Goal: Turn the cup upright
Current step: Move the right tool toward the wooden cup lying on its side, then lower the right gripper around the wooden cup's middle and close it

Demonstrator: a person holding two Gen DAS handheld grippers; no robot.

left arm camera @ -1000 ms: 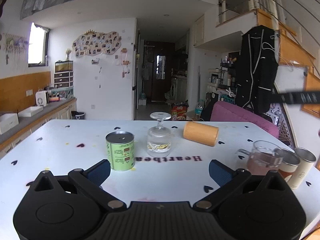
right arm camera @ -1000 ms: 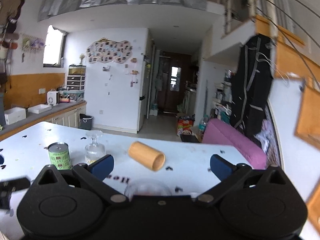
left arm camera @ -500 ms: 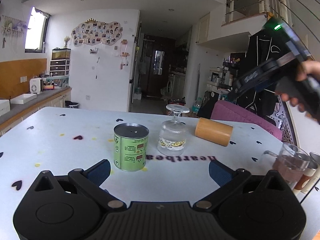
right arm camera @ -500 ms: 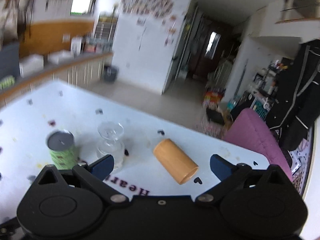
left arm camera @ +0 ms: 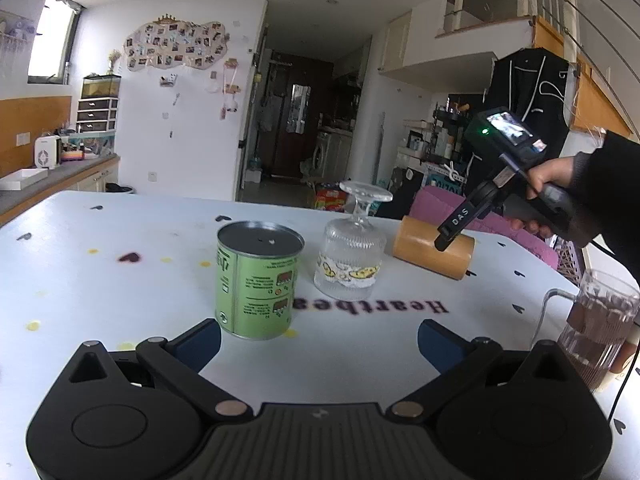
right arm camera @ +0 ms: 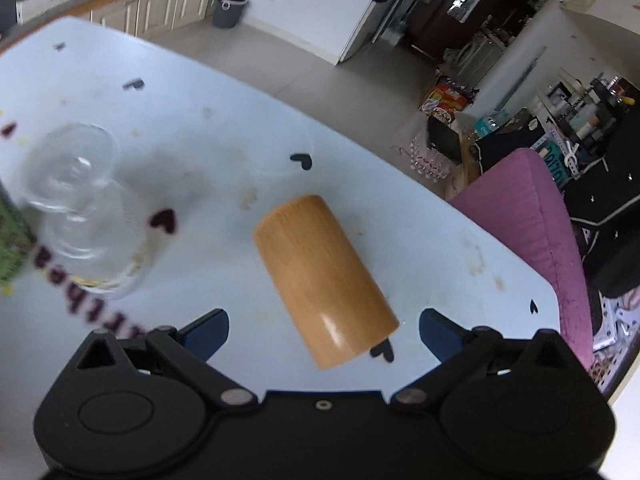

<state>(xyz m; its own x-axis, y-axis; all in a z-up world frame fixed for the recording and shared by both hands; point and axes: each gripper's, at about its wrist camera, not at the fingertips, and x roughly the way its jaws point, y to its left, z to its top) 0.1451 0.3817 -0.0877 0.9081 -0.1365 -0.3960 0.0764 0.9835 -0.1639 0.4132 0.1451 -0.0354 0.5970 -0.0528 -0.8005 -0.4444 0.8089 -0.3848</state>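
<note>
A tan wooden cup (right arm camera: pixel 324 280) lies on its side on the white table (right arm camera: pixel 224 128). It also shows in the left wrist view (left arm camera: pixel 428 248). My right gripper (right arm camera: pixel 322 330) is open and hovers just above the cup, which lies between the two blue fingertips. In the left wrist view the right gripper (left arm camera: pixel 456 224) points down at the cup. My left gripper (left arm camera: pixel 318 344) is open and empty, low over the table's near side. A clear stemmed glass (left arm camera: pixel 352 248) stands upside down beside the cup.
A green tin can (left arm camera: pixel 258 280) stands close in front of the left gripper. A glass mug (left arm camera: pixel 596 324) with brown drink stands at the right edge. A purple seat (right arm camera: pixel 524 232) lies beyond the table's far edge.
My right gripper has swung down and forward over the wooden cup, which now lies between its fingers. My left gripper has moved closer to the can and glass.
</note>
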